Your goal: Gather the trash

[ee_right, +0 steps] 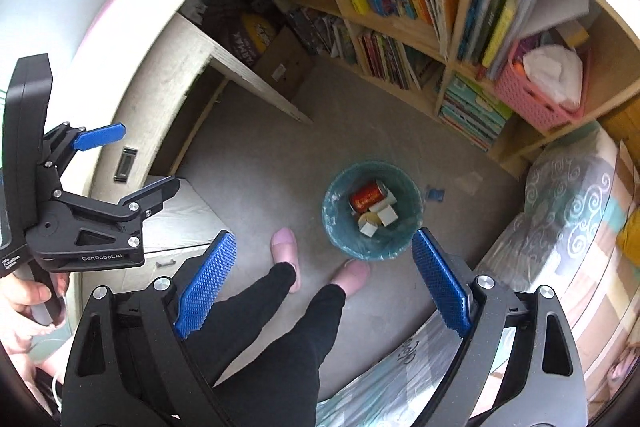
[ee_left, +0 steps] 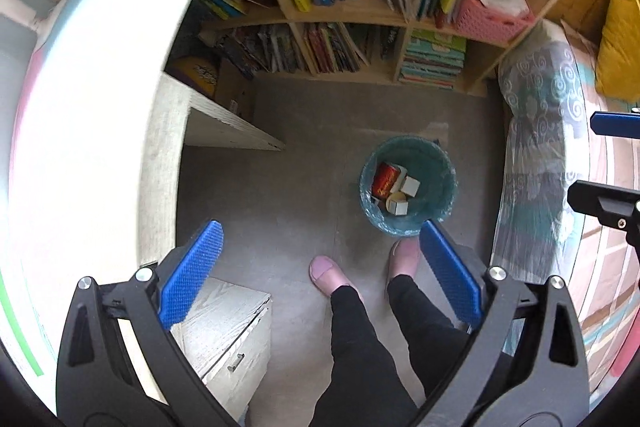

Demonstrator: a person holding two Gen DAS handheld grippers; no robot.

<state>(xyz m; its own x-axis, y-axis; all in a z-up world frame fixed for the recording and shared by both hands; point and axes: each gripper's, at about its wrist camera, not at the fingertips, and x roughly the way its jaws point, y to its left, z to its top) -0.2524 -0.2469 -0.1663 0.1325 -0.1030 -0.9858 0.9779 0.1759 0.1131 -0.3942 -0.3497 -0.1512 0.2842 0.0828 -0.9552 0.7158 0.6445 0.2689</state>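
A teal trash bin [ee_left: 408, 185] with a plastic liner stands on the grey floor, also in the right wrist view [ee_right: 372, 211]. Inside lie a red can [ee_left: 385, 179] [ee_right: 367, 198] and a few small white boxes [ee_left: 410, 186] [ee_right: 387, 215]. My left gripper [ee_left: 320, 231] is open and empty, held high above the floor, left of the bin. It also shows in the right wrist view [ee_right: 134, 159]. My right gripper [ee_right: 324, 241] is open and empty, high above the bin; its fingers show at the left wrist view's right edge [ee_left: 616, 125].
A white round table [ee_left: 100, 99] fills the left. A bookshelf [ee_left: 360, 15] with books and a pink basket [ee_left: 492, 11] stands behind. A wrapped mattress [ee_left: 536, 155] lies right. A small drawer cabinet [ee_left: 228, 331] stands below. The person's legs and pink slippers [ee_left: 328, 275] stand by the bin. A blue scrap [ee_right: 435, 193] lies on the floor.
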